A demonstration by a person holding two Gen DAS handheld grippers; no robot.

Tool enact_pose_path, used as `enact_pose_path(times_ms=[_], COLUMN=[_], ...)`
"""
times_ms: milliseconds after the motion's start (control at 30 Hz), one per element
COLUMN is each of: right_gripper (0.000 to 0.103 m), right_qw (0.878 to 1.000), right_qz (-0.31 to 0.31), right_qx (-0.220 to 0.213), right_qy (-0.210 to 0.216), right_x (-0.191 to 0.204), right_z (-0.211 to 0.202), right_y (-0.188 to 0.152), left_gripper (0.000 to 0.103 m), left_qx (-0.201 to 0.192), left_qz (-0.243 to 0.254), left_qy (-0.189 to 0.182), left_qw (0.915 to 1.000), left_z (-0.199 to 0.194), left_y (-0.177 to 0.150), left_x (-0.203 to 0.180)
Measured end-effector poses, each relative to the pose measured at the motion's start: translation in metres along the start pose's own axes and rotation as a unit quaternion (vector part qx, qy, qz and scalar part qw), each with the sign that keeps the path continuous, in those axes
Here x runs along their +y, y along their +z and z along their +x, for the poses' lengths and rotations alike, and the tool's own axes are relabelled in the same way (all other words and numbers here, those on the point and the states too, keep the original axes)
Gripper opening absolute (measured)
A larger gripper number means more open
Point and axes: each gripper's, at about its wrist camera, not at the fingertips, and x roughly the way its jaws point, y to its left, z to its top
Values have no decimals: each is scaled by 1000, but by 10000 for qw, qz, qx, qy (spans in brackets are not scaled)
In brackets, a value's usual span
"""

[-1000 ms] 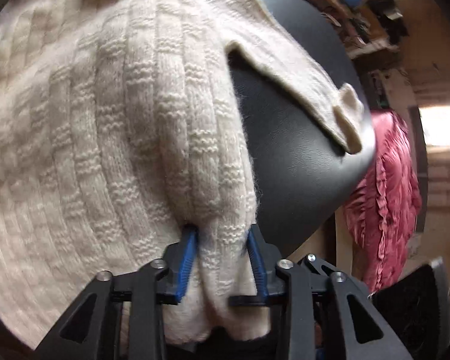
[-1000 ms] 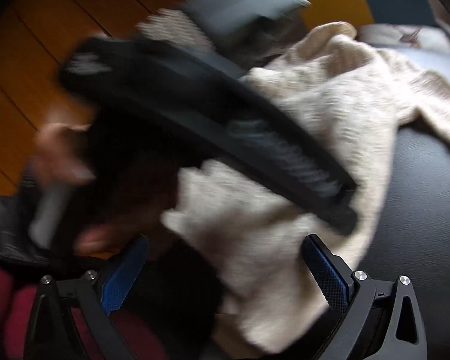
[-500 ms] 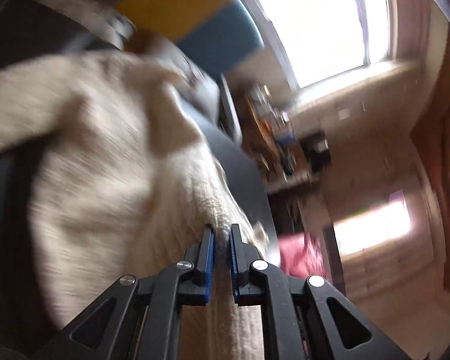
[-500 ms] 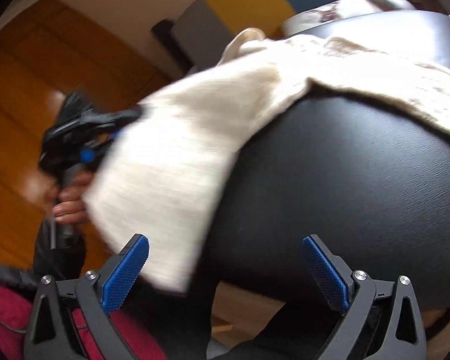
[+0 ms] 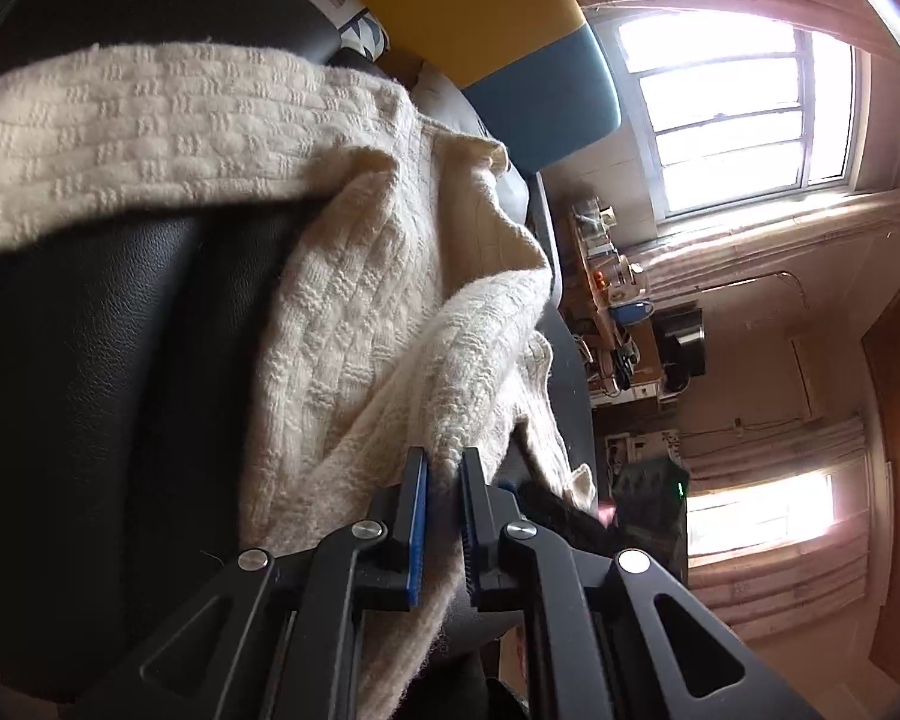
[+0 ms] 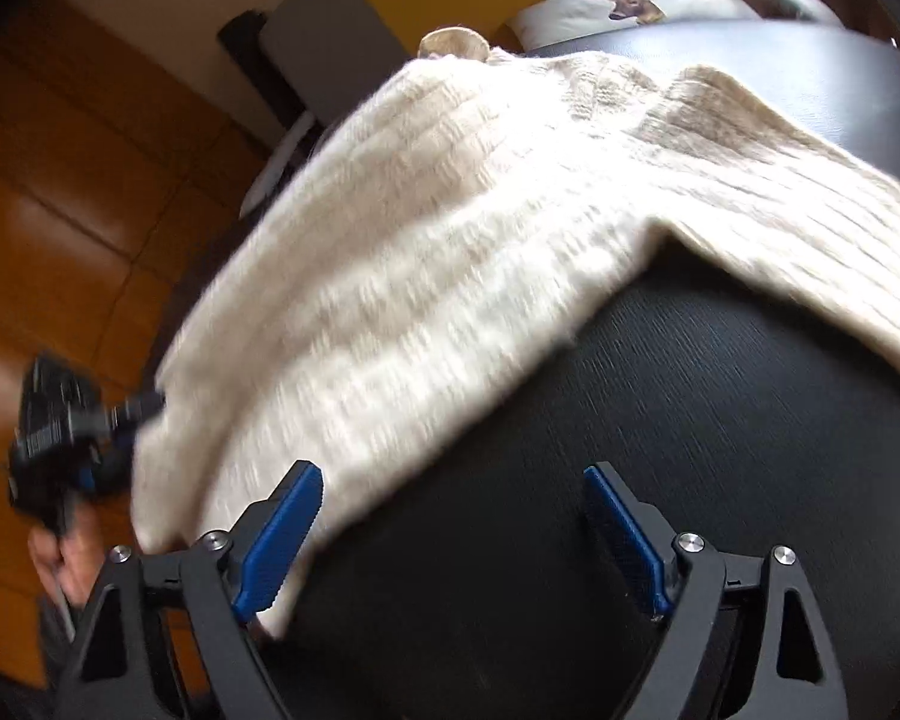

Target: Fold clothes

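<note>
The cream basket-weave knitted sweater lies spread over the black leather-look padded surface, with one sleeve stretching across toward nine o'clock in the left wrist view and the body bunched in folds toward one o'clock. The left tongs are nearly closed, their blue ribbed pads pinching a thick fold of the sweater's edge; they have just closed down on it, and the knit runs between the pads and hangs below them at six o'clock.

In the right wrist view the sweater drapes from one o'clock down to eight o'clock, its lower corner lying over the surface's edge. The right tongs stand wide, having just narrowed a little, and nothing is pinched between them: the left pad sits just beside (perhaps brushing) the sweater's hem, while the right pad is over the bare black surface. At nine o'clock in the same view, blurred, the left tongs grip the sweater's corner, held by a hand above the orange-brown wooden floor.

A white cushion printed with a deer rests at twelve o'clock.
</note>
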Motion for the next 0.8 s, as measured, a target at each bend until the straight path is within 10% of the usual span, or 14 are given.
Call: enact_pose_path(times_ms=[433, 533, 567, 800], right_gripper=[102, 54, 15, 12], right_qw=[9991, 9947, 9910, 9738], right_qz=[149, -233, -433, -1435], right_qx=[-280, -408, -422, -381], right_qy=[-271, -918, -1195, -1723], right_x=[15, 23, 26, 39], right_z=[33, 35, 36, 24], right_y=[30, 30, 30, 40], left_gripper=[11, 11, 11, 18], left_qx=[270, 324, 351, 424], left_qz=[-196, -49, 29, 418], left_qy=[-141, -116, -97, -652], left_qw=[9993, 9994, 9993, 9961], left_z=[13, 17, 18, 11], left_y=[-11, -12, -13, -17], left_x=[14, 7, 3, -31])
